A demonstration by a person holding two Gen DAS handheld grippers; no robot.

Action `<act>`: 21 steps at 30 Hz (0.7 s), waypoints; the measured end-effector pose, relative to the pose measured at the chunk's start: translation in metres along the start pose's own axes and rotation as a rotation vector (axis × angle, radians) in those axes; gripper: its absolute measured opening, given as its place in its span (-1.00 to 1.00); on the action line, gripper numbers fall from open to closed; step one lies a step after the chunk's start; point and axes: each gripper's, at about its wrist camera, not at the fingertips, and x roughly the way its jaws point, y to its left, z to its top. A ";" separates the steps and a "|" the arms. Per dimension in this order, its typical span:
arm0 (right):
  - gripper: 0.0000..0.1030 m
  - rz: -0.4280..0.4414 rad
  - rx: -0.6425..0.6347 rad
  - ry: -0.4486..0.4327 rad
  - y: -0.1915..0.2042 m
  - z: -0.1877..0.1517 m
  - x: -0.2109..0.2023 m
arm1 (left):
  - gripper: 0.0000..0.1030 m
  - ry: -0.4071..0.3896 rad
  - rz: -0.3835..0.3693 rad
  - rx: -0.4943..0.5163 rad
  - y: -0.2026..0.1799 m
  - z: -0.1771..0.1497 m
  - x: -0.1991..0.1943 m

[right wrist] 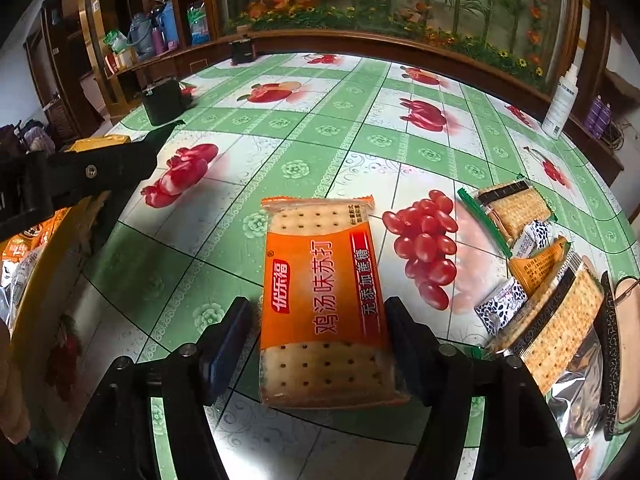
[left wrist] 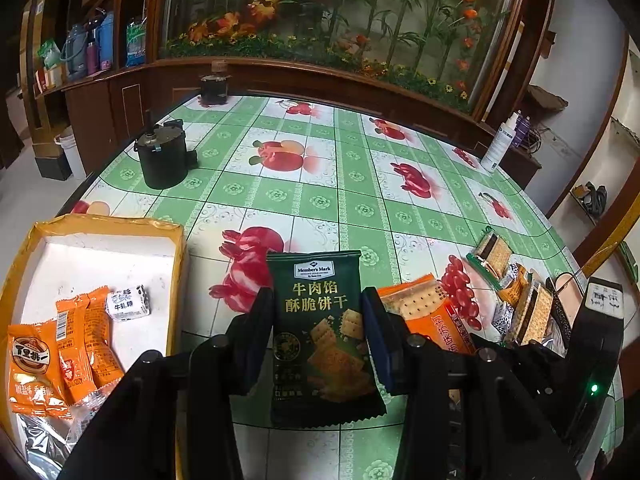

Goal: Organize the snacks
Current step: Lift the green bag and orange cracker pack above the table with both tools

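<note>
A dark green cracker packet (left wrist: 320, 336) stands between the fingers of my left gripper (left wrist: 318, 320), which is shut on its two sides. Just right of it an orange soda-cracker packet (left wrist: 424, 308) lies flat on the fruit-print tablecloth. In the right wrist view that orange packet (right wrist: 320, 300) lies lengthwise between the fingers of my right gripper (right wrist: 316, 332), which is open. A gap shows beside the left finger (right wrist: 232, 340). A yellow-rimmed box (left wrist: 178, 264) at the left holds orange packets (left wrist: 76, 344) and a small white sweet (left wrist: 128, 302).
More snack packets lie piled at the table's right (right wrist: 520, 240). A black pot (left wrist: 164, 156) stands at the back left, a dark jar (left wrist: 214, 88) at the far edge and a white spray bottle (left wrist: 498, 144) at the back right. A wooden cabinet borders the table behind.
</note>
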 end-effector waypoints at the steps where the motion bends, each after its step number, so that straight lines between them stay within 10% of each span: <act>1: 0.61 -0.005 0.004 0.002 -0.001 -0.001 0.000 | -0.16 0.000 0.000 0.000 0.000 0.000 0.000; 14: 0.75 0.028 -0.001 0.020 -0.003 0.000 0.002 | -0.16 0.010 0.001 0.012 -0.002 -0.002 0.002; 18: 0.19 -0.011 0.029 0.000 -0.007 0.002 -0.001 | -0.16 0.015 0.002 0.019 -0.003 -0.001 0.004; 21: 0.16 -0.006 0.046 -0.004 -0.010 0.002 -0.003 | -0.16 0.019 0.002 0.026 -0.004 -0.002 0.005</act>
